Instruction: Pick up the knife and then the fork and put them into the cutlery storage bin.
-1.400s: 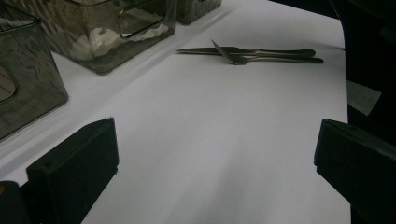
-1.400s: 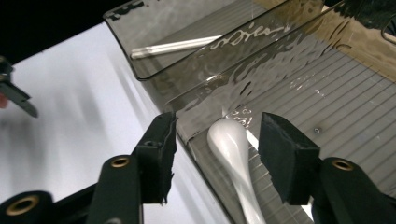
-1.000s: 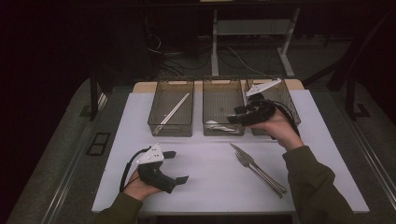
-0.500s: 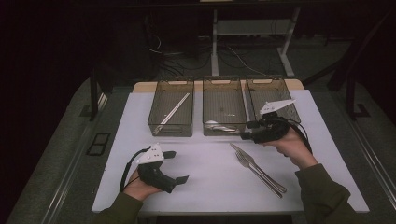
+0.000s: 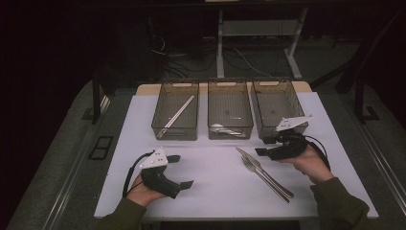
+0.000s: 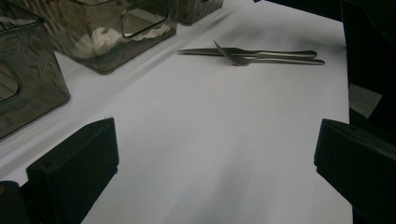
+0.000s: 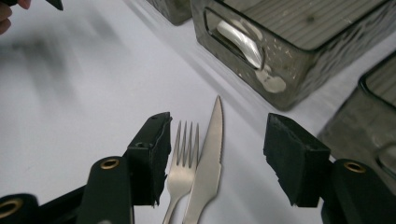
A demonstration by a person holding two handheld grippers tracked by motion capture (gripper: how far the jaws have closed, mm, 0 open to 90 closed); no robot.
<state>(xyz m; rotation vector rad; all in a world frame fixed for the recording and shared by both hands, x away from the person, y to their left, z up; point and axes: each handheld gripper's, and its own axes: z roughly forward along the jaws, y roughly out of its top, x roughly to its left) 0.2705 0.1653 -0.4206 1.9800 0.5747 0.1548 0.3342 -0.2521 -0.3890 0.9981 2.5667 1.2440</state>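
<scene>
A steel fork (image 5: 263, 179) and knife (image 5: 268, 173) lie side by side on the white table (image 5: 210, 191), right of centre. My right gripper (image 5: 265, 146) hovers low over their tips, open and holding nothing. In the right gripper view the fork (image 7: 184, 163) and knife (image 7: 208, 158) lie between and below the parted jaws of that gripper (image 7: 217, 140). My left gripper (image 5: 182, 170) rests near the front left, open and empty. The left gripper view shows its jaws wide apart (image 6: 215, 163), with the knife (image 6: 261, 52) and fork (image 6: 275, 61) farther off.
Three clear bins stand in a row at the back. The left bin (image 5: 174, 112) holds a long thin rod, the middle bin (image 5: 230, 108) holds a spoon (image 5: 225, 128), and the right bin (image 5: 277, 103) stands just behind my right gripper. Table edges drop off to dark floor.
My right gripper has come back from over the right-hand bins, toward the person and lower, to the tips of the fork and knife. The left gripper has stayed put.
</scene>
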